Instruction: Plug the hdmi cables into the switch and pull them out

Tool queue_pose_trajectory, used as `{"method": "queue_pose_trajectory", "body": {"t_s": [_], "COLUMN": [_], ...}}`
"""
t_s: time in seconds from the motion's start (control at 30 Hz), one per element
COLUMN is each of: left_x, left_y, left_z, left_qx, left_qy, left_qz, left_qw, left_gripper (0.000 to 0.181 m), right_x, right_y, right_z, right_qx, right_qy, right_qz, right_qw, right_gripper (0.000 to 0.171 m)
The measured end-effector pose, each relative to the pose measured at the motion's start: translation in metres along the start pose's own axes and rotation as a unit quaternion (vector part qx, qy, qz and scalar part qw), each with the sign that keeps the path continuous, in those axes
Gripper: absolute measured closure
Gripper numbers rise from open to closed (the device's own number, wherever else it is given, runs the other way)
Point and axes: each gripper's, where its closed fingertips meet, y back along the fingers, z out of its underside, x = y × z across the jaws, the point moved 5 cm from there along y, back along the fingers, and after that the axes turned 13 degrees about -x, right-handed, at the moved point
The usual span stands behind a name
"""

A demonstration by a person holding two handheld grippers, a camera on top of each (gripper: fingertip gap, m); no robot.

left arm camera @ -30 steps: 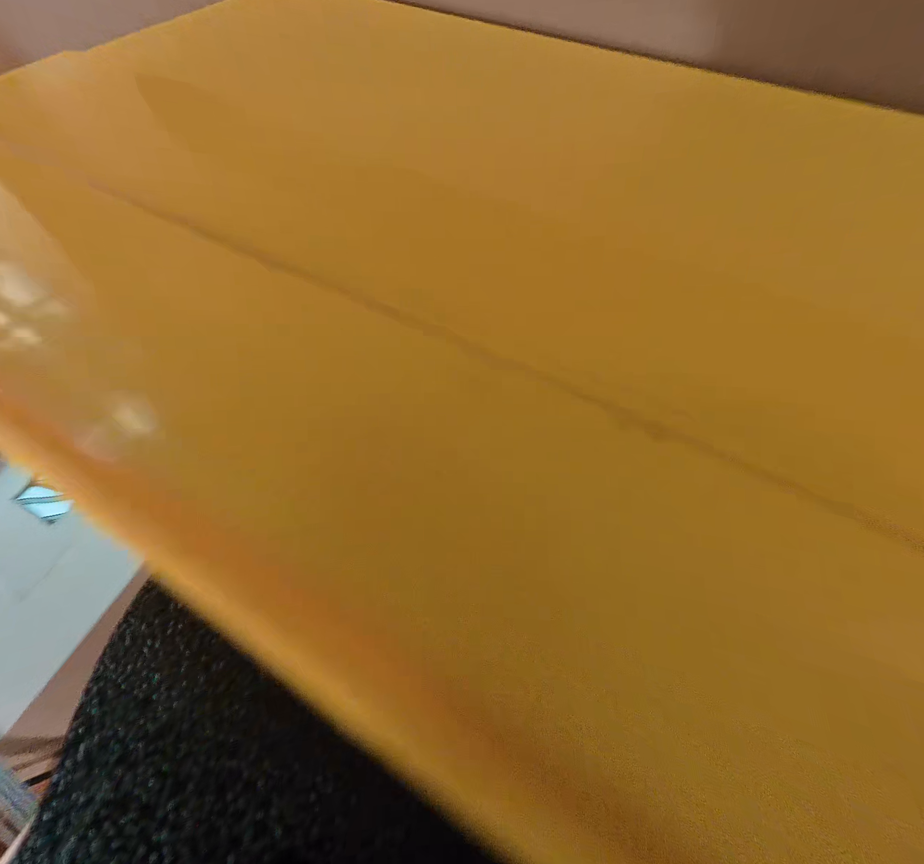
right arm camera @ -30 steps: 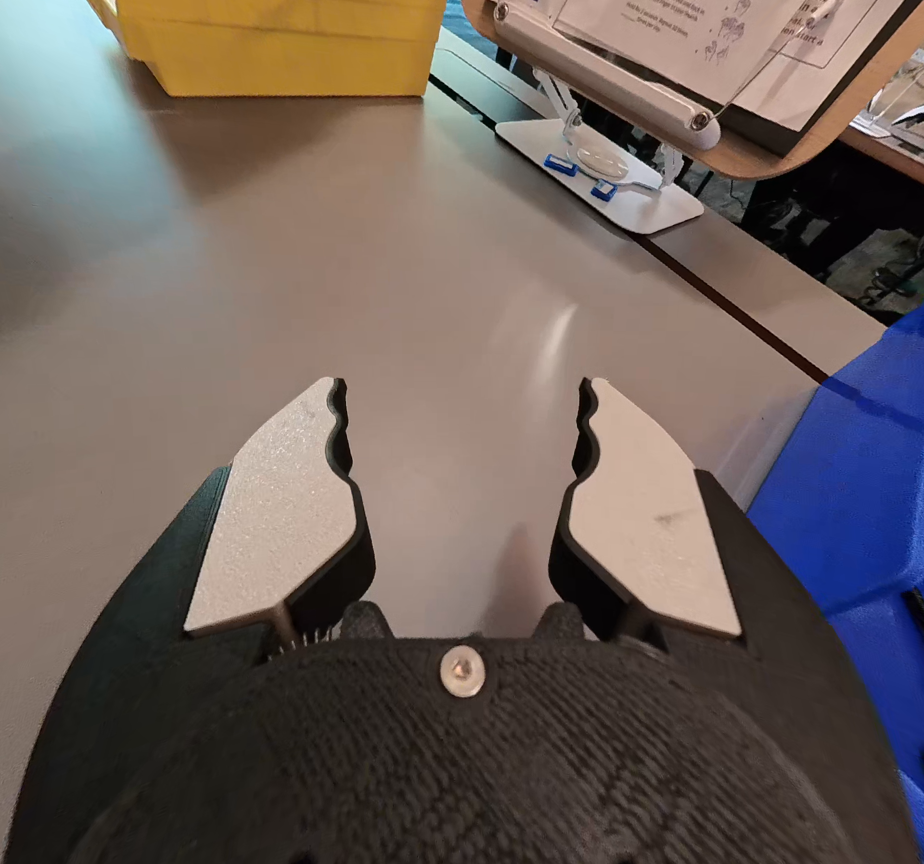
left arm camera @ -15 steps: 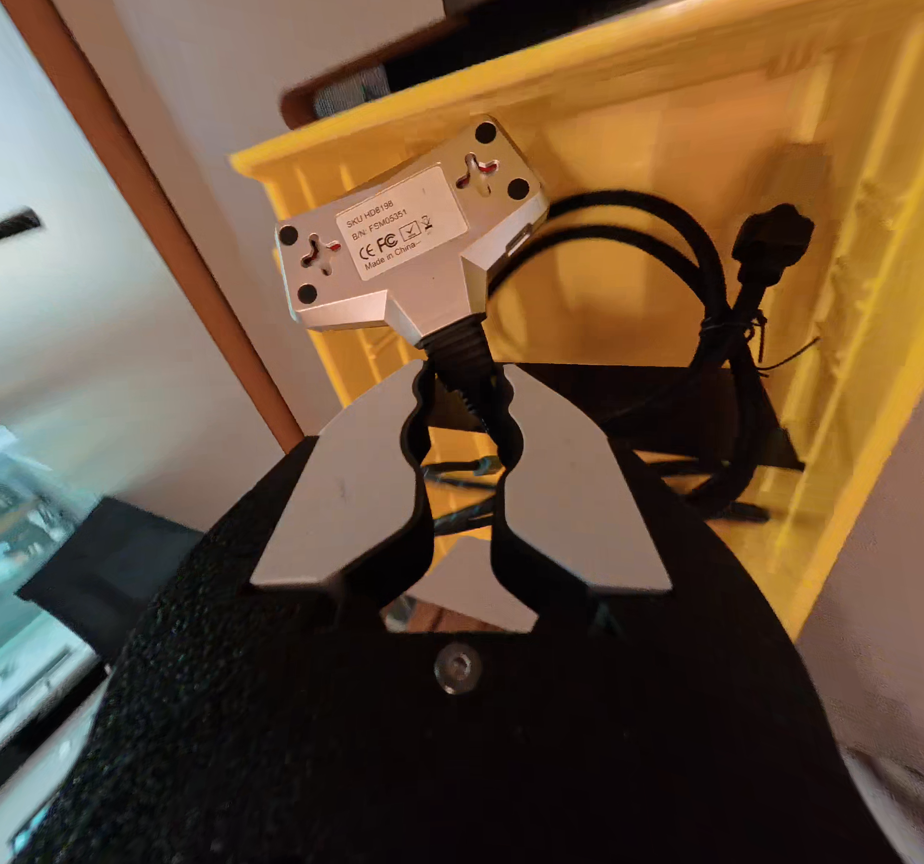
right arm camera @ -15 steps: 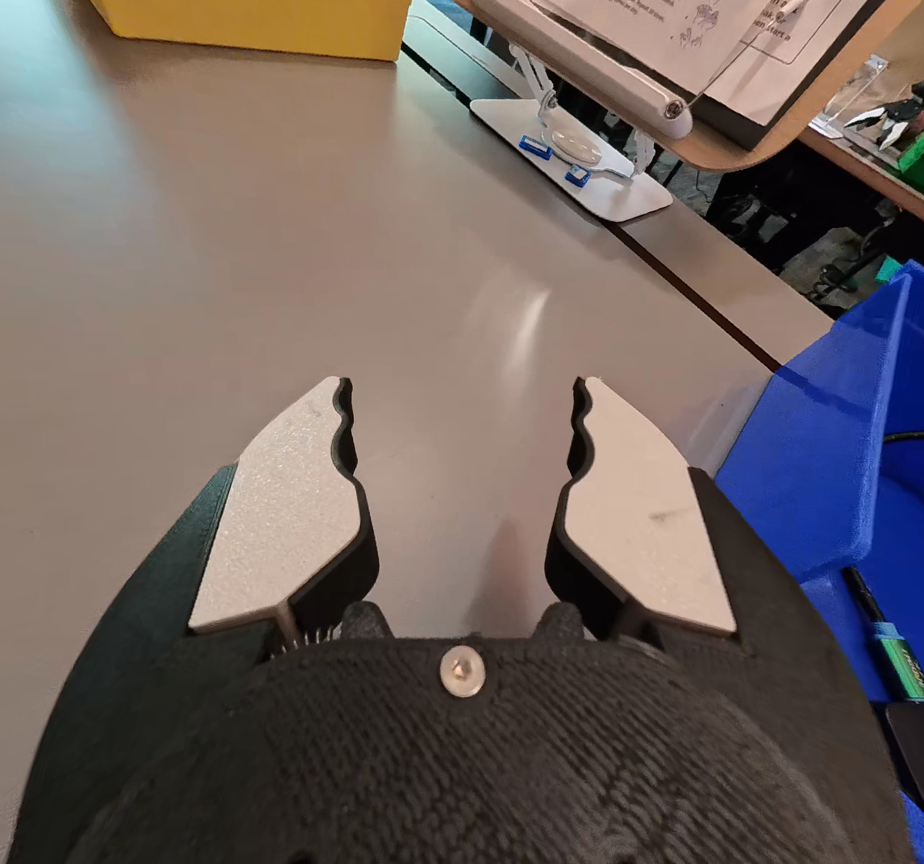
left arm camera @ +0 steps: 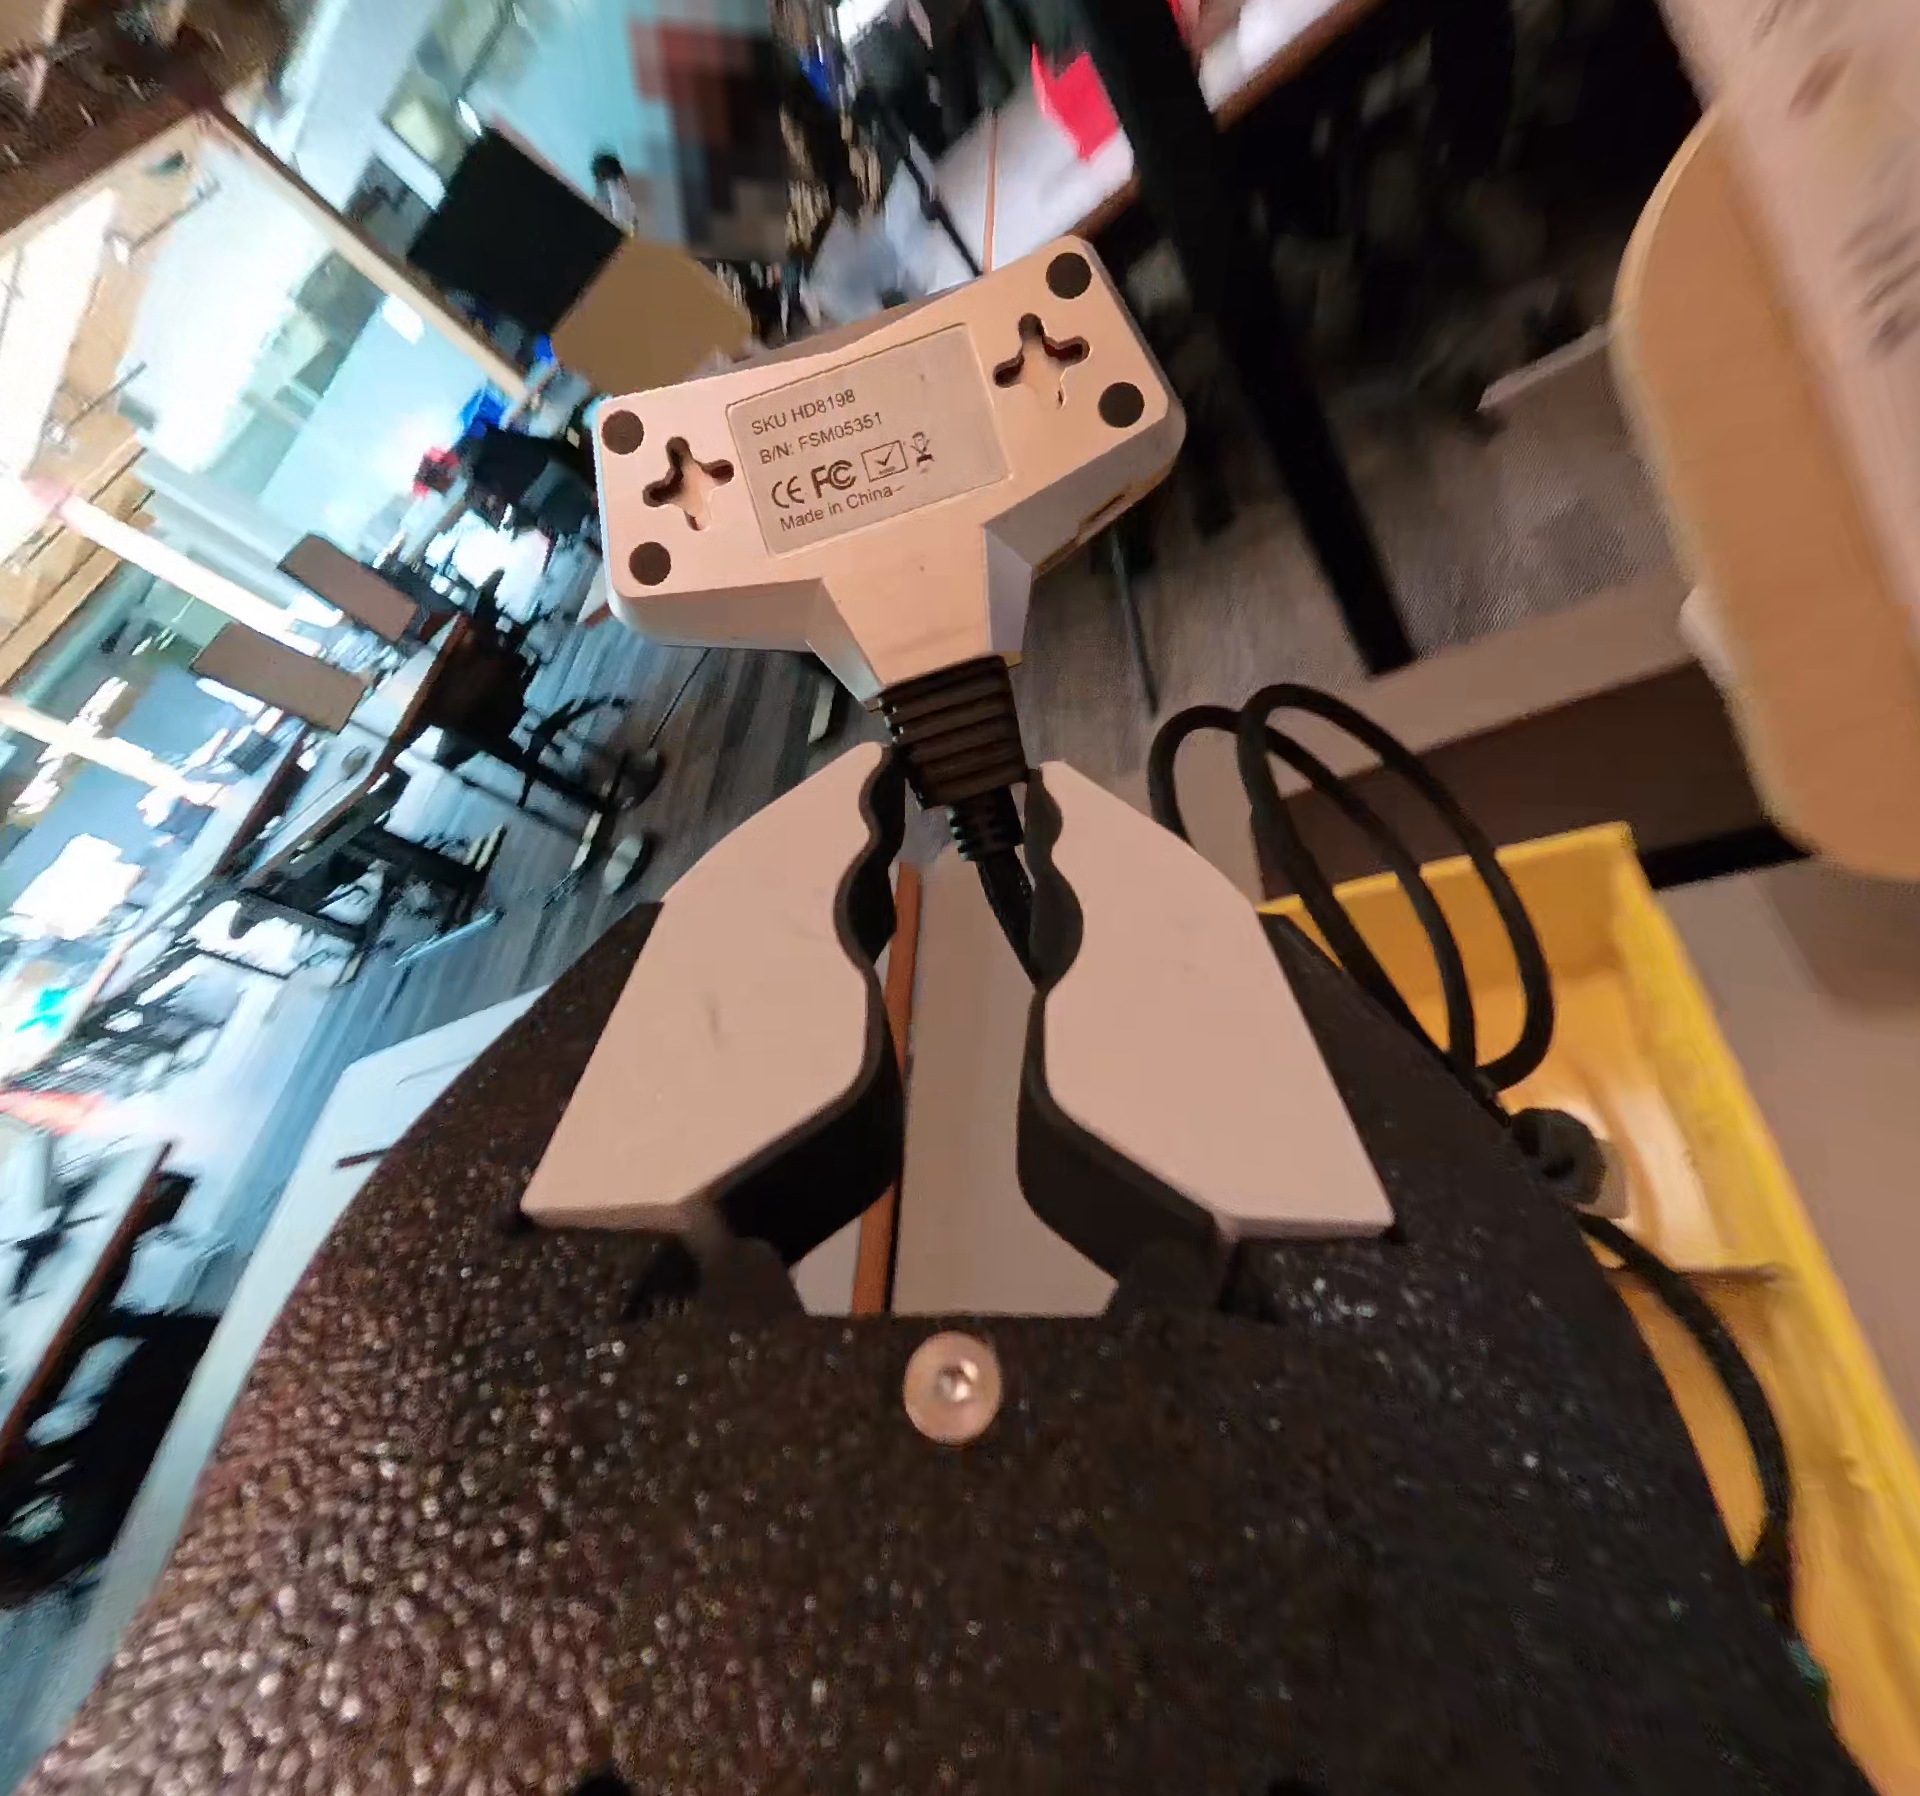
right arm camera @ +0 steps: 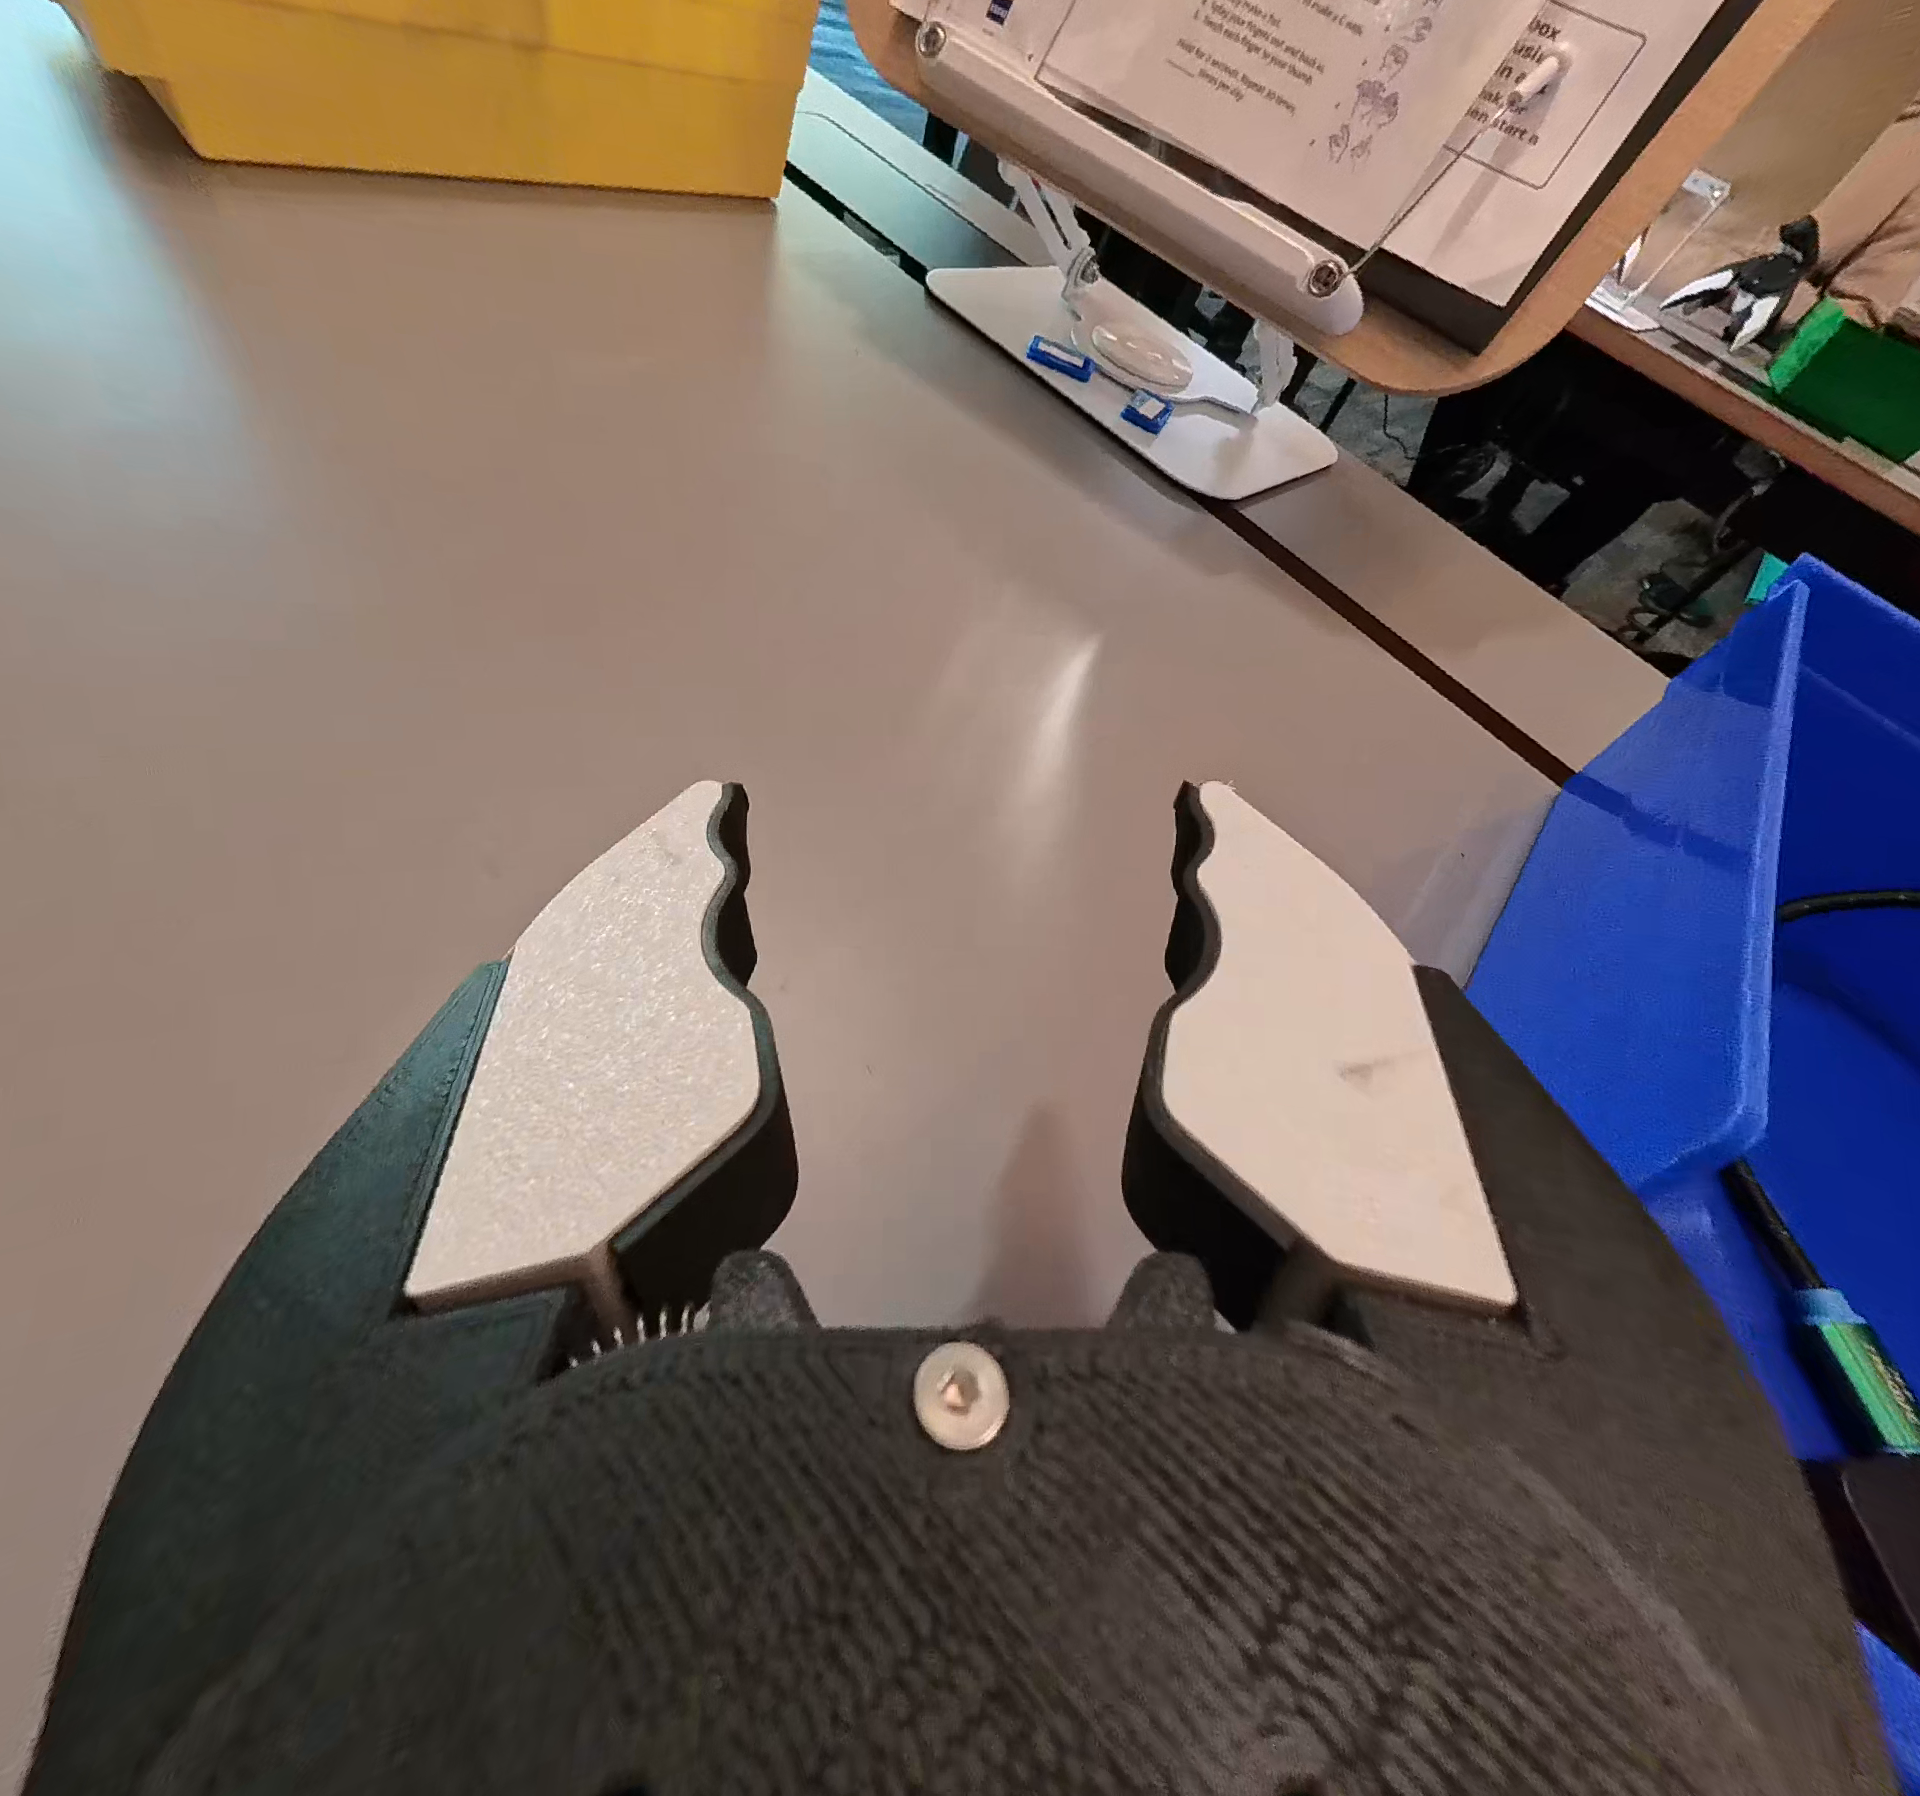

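1. the left gripper (left arm camera: 958, 811) is closed on the ribbed black strain relief (left arm camera: 951, 744) at the base of the white hdmi switch (left arm camera: 883, 468); its jaws sit nearly together, with only the cable neck between them. gripping at the neck probably leaves the switch body and its side ports free for plugs.
2. the switch is held in the air, underside and label facing the camera, above and clear of the yellow bin (left arm camera: 1621, 1123). its black cable (left arm camera: 1455, 915) loops down into that bin, so the lead trails slack.
3. the left gripper points up and outward toward the blurred room, tilted, which suggests the hand is in motion, carrying the switch away from the bin.
4. the right gripper (right arm camera: 961, 811) is wide open and holds nothing. it hovers low over the grey table (right arm camera: 468, 551), fingers pointing forward, beside the blue bin (right arm camera: 1662, 967), where a thin black cable (right arm camera: 1839, 905) shows.
5. judged stage: early, with no hdmi cable plugged in yet.
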Motion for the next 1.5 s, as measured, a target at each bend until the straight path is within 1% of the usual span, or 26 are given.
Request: {"method": "queue_pose_trajectory", "body": {"t_s": [0.03,0.13,0.23,0.3,0.4,0.5,0.6,0.63,0.73,0.77,0.83,0.87,0.9,0.93,0.97,1.0,1.07,1.13,1.17,1.2,1.23,1.3,1.33,1.37,1.43,1.5], "left_x": [-0.003,0.003,0.038,0.073,0.141,0.213,0.282,0.302,0.353,0.366,0.385,0.393,0.400,0.406,0.409,0.412,0.416,0.415,0.409,0.401,0.392,0.373,0.367,0.363,0.360,0.363], "left_y": [0.013,0.055,0.097,0.121,0.152,0.176,0.197,0.203,0.218,0.224,0.234,0.237,0.238,0.239,0.238,0.237,0.233,0.232,0.233,0.231,0.230,0.235,0.237,0.239,0.242,0.241], "left_z": [-0.004,-0.014,-0.016,-0.011,0.003,0.020,0.035,0.039,0.047,0.048,0.050,0.050,0.051,0.051,0.052,0.052,0.054,0.057,0.058,0.058,0.059,0.064,0.067,0.071,0.082,0.094], "left_qx": [0.029,0.116,0.206,0.240,0.286,0.307,0.324,0.326,0.352,0.365,0.391,0.398,0.401,0.404,0.410,0.412,0.407,0.394,0.378,0.349,0.311,0.234,0.199,0.173,0.126,0.079], "left_qy": [0.017,0.040,0.018,0.010,-0.005,-0.021,-0.070,-0.086,-0.143,-0.154,-0.166,-0.170,-0.175,-0.177,-0.176,-0.174,-0.170,-0.128,-0.090,-0.040,0.014,0.111,0.148,0.170,0.184,0.188], "left_qz": [0.012,0.069,0.178,0.248,0.357,0.427,0.450,0.454,0.429,0.425,0.421,0.418,0.413,0.404,0.394,0.386,0.395,0.459,0.508,0.558,0.615,0.728,0.762,0.784,0.806,0.809], "left_qw": [0.999,0.990,0.962,0.938,0.889,0.851,0.829,0.825,0.819,0.814,0.801,0.799,0.799,0.801,0.804,0.806,0.806,0.786,0.769,0.751,0.725,0.635,0.598,0.571,0.548,0.552], "left_gripper": [0.159,0.159,0.159,0.159,0.159,0.159,0.159,0.159,0.160,0.160,0.160,0.160,0.160,0.160,0.160,0.160,0.159,0.155,0.137,0.127,0.122,0.117,0.116,0.117,0.117,0.123], "right_x": [-0.001,-0.004,-0.010,-0.014,-0.015,-0.010,-0.006,-0.007,-0.012,-0.011,-0.009,-0.009,-0.011,-0.014,-0.014,-0.015,-0.018,-0.027,-0.033,-0.039,-0.046,-0.059,-0.066,-0.072,-0.085,-0.096], "right_y": [0.000,0.003,0.009,0.016,0.030,0.049,0.075,0.081,0.088,0.091,0.090,0.087,0.085,0.087,0.087,0.087,0.085,0.087,0.088,0.090,0.091,0.091,0.086,0.079,0.064,0.050], "right_z": [-0.001,-0.008,-0.021,-0.033,-0.054,-0.076,-0.101,-0.107,-0.115,-0.116,-0.113,-0.111,-0.110,-0.111,-0.111,-0.110,-0.109,-0.111,-0.113,-0.116,-0.119,-0.122,-0.122,-0.121,-0.118,-0.114], "right_qx": [0.006,0.036,0.083,0.133,0.218,0.290,0.358,0.368,0.366,0.375,0.364,0.352,0.350,0.358,0.365,0.367,0.356,0.352,0.346,0.337,0.328,0.307,0.287,0.266,0.229,0.194], "right_qy": [-0.002,-0.022,-0.036,-0.065,-0.137,-0.204,-0.259,-0.266,-0.279,-0.284,-0.289,-0.279,-0.269,-0.259,-0.264,-0.254,-0.199,-0.123,-0.074,-0.025,0.025,0.127,0.175,0.217,0.287,0.342], "right_qz": [-0.002,-0.020,-0.054,-0.089,-0.140,-0.152,-0.163,-0.164,-0.140,-0.127,-0.091,-0.080,-0.082,-0.095,-0.095,-0.086,-0.045,0.006,0.050,0.093,0.128,0.203,0.237,0.258,0.286,0.301], "right_qw": [1.000,0.999,0.994,0.985,0.956,0.923,0.882,0.876,0.877,0.874,0.881,0.890,0.893,0.892,0.888,0.891,0.912,0.928,0.934,0.937,0.935,0.921,0.911,0.903,0.885,0.869], "right_gripper": [0.093,0.094,0.092,0.088,0.086,0.087,0.094,0.095,0.093,0.096,0.111,0.115,0.124,0.141,0.142,0.144,0.146,0.149,0.150,0.150,0.150,0.150,0.150,0.150,0.150,0.150]}}
